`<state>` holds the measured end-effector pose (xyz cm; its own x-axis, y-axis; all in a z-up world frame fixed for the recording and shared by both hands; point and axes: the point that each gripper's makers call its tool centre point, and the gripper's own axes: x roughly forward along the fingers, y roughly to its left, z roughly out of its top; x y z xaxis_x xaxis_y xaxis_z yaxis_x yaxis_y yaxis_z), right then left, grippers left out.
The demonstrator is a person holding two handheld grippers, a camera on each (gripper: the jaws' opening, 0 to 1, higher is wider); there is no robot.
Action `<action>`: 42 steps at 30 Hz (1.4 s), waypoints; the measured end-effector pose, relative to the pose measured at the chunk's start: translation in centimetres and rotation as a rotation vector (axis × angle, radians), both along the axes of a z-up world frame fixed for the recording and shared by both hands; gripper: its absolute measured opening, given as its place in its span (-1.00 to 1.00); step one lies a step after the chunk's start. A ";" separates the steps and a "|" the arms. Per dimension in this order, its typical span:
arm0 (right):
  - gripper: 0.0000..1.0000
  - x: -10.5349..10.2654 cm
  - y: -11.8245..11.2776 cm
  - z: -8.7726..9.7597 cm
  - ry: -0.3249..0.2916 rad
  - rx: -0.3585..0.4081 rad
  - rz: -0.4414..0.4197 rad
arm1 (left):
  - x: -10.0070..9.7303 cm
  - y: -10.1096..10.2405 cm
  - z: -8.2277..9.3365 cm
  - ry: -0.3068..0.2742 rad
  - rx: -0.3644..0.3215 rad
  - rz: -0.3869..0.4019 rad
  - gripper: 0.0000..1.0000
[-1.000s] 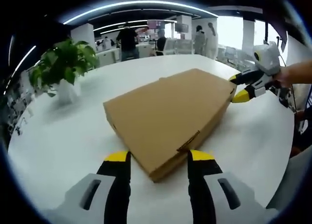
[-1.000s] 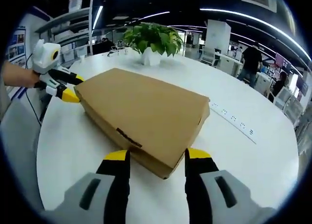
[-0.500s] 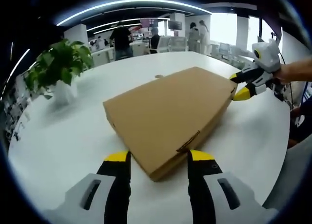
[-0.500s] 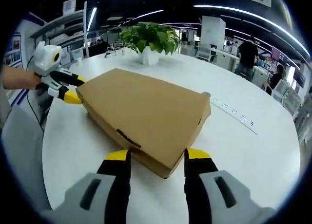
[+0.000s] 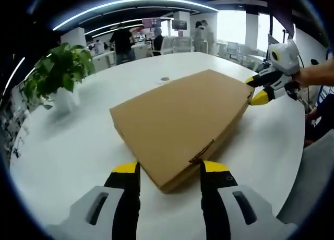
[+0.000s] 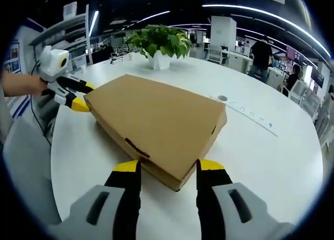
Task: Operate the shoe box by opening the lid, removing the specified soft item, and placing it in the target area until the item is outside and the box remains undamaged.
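Shoe box [image 5: 182, 125], plain brown cardboard, sat flat and lid-down-closed out in the middle of the round white table [image 5: 68, 146], well in from every edge. No brand, label or print readable on it anywhere, just a little tab slot on the near flap. Left gripper [image 5: 170, 168] hovered at one corner of the box, yellow-tipped jaws spread wide with the corner poking in between them, not pinching anything. Right gripper [image 6: 162, 166] same deal at the opposite corner, jaws apart and straddling it. Also caught each gripper from the other's view, held by a hand at the far corner, tips right up against the cardboard. Potted plant [image 6: 160, 44] in a white pot toward the table's far edge. Strip of sockets [image 6: 250, 116] set into the tabletop beside the box. People [image 5: 123, 42] standing around way back in the office.
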<state>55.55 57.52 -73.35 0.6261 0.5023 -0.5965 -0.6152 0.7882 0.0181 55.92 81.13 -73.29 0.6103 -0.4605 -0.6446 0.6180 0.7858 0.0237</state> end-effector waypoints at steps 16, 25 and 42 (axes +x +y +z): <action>-0.30 -3.3 2.0 0.2 -0.010 0.026 -0.044 | -1.1 2.1 0.0 0.010 0.013 -0.094 -0.12; -0.31 -5.1 3.2 0.2 -0.013 0.038 -0.070 | -1.8 3.2 0.0 0.024 0.023 -0.149 -0.14; -0.34 -8.7 5.8 0.4 -0.011 0.064 -0.092 | -4.3 5.7 0.1 0.038 0.049 -0.211 -0.16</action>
